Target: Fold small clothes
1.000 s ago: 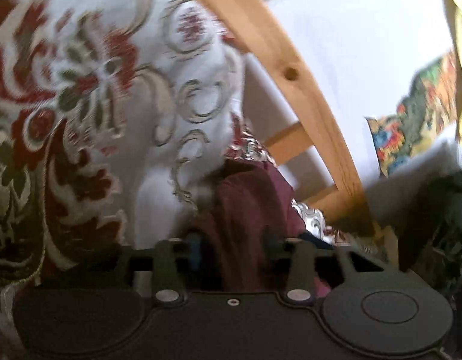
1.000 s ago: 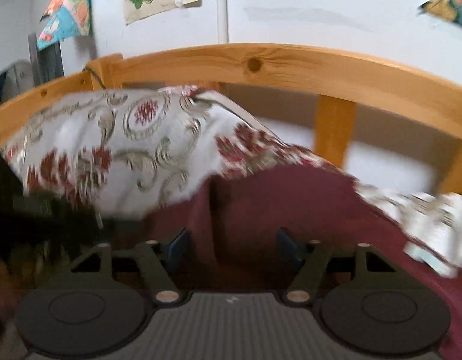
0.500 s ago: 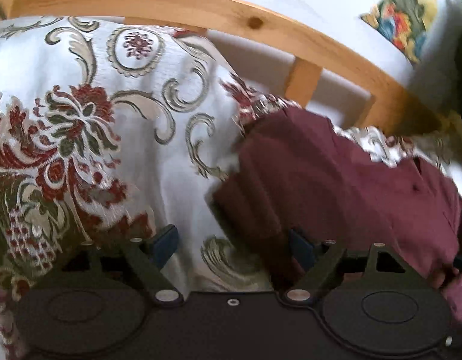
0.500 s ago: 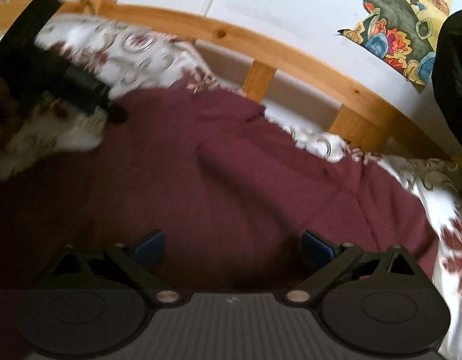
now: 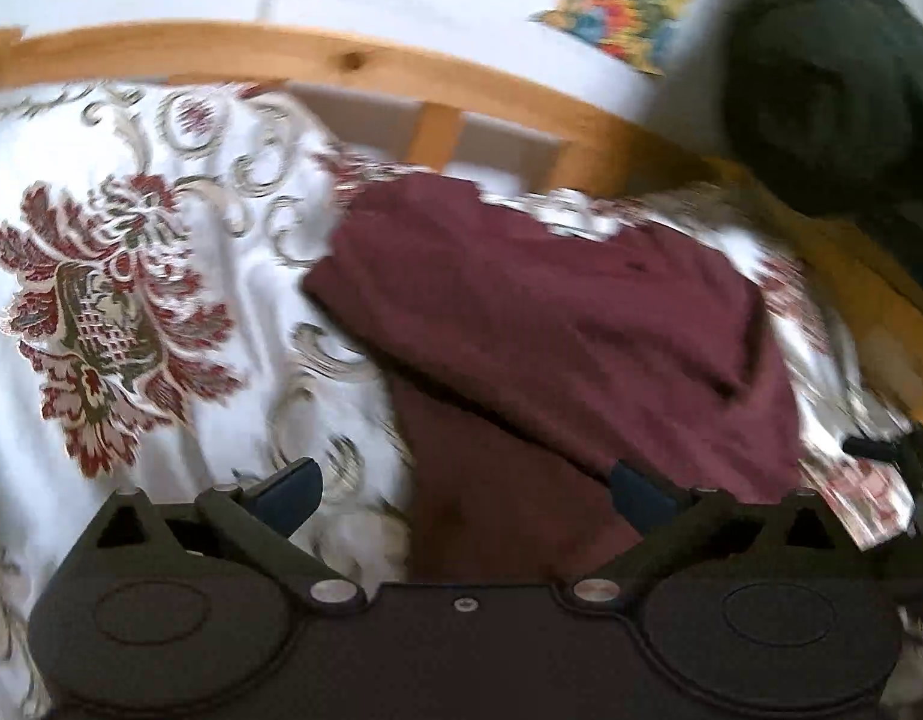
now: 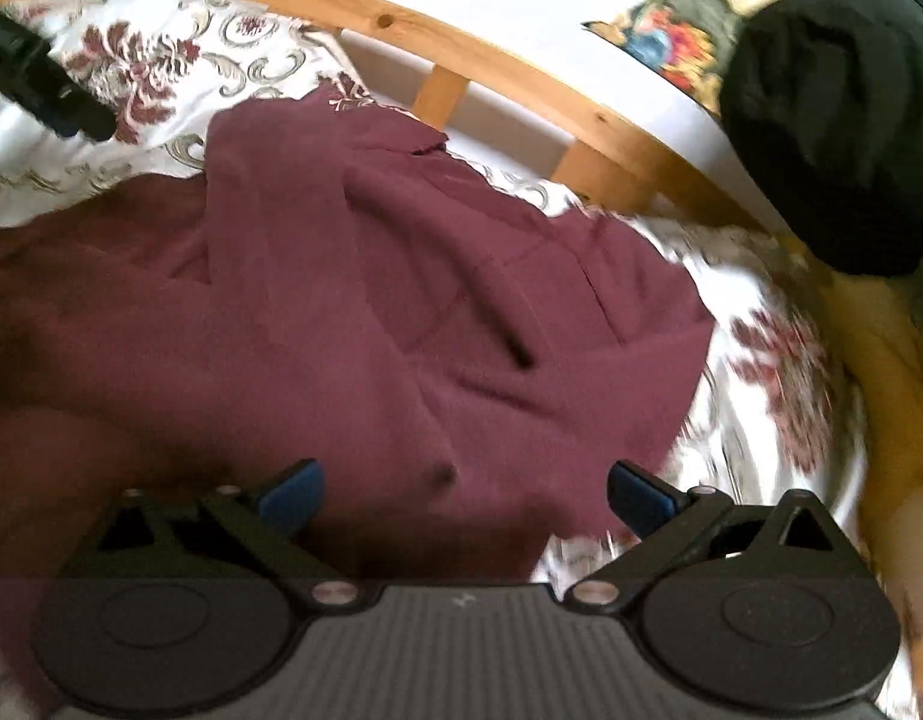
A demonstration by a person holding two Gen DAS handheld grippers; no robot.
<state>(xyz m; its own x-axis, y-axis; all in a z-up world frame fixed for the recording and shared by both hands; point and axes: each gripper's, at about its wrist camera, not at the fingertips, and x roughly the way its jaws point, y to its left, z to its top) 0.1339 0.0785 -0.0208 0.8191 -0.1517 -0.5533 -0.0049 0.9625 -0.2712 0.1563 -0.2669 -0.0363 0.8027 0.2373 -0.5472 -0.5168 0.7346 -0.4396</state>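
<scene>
Hovering with its blue pads spread wide and nothing between them, the right claw (image 6: 464, 495) sits directly over the near hem of the maroon garment (image 6: 353, 312), which fills most of that view. Fabric lies under and ahead of it, running away toward the wooden bed rail (image 6: 503, 69). The left claw (image 5: 464, 495) is likewise spread and empty, but it straddles the garment's left edge: its right pad is over maroon cloth, its left pad over the patterned bedspread (image 5: 101, 300).

Taking the rail as the landmark, the garment lies on the bed just short of it, its collar end nearest the rail and its hem nearest the claws. Its long axis seems to run from the claws toward the rail, tilted slightly to the right. A raised crease (image 6: 437, 264) runs diagonally down the middle, with a flap already lying over the body of the cloth.

My reading is that the right claw is nearer to the bulk of the fabric, while the left is better placed for the free side edge. Whichever goes in needs only a short drop to pinch cloth. A dark bundle (image 6: 833, 120) sits beyond the rail on the right, well apart from the garment.
</scene>
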